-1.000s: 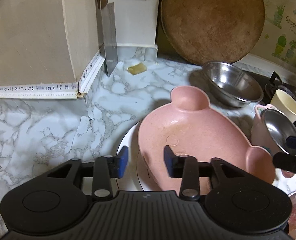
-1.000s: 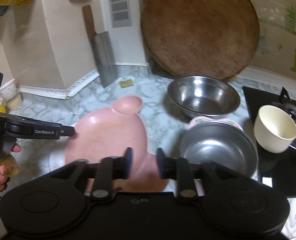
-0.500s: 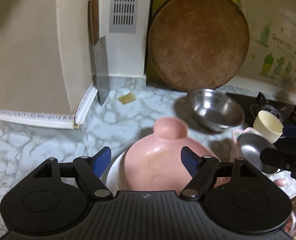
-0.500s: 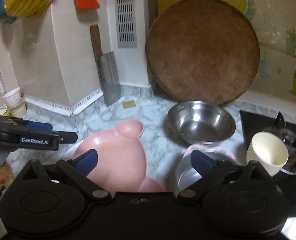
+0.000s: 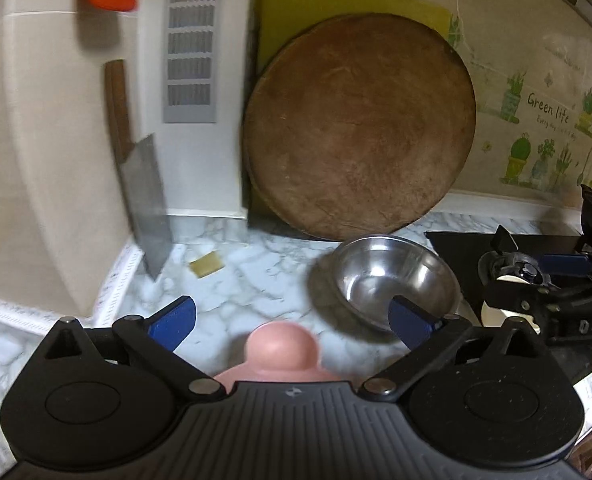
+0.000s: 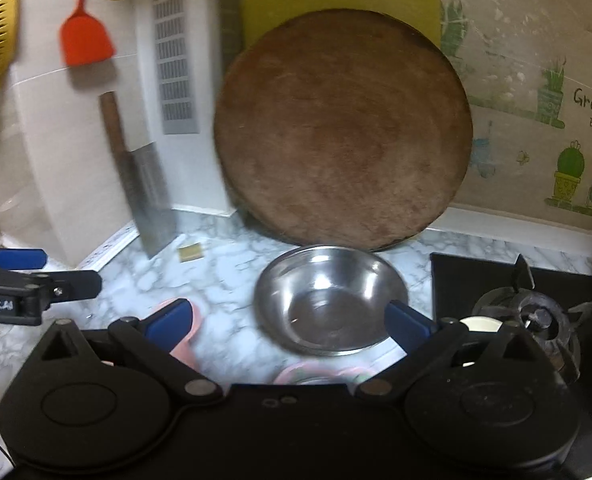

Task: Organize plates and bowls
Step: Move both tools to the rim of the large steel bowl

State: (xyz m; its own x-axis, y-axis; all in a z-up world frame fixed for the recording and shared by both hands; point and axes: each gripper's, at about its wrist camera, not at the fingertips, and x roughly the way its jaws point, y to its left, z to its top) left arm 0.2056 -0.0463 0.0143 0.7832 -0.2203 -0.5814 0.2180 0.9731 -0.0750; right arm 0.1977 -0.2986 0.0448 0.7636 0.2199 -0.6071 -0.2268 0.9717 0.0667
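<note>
Now my left gripper (image 5: 292, 320) and my right gripper (image 6: 288, 322) have just been opening wide, and they hold nothing. The pink plate (image 5: 282, 350) lies under my left one. The steel bowl (image 6: 329, 300) sits on the counter (image 6: 224, 268) by the round board (image 6: 341, 128).

A marble-pattern countertop (image 6: 232, 276) was seen w/ beige wall tiles behind. A round wooden board (image 6: 341, 128) was leaned vs. the wall, a yellow board (image 6: 335, 0) behind it. A cleaver (image 5: 144, 196) was propped beside a grey vent (image 5: 192, 44). An orange spatula (image 6: 86, 38) was hung at left. Plant stickers (image 5: 551, 148) were stuck at right; a black hob (image 6: 479, 280) was set below.
</note>
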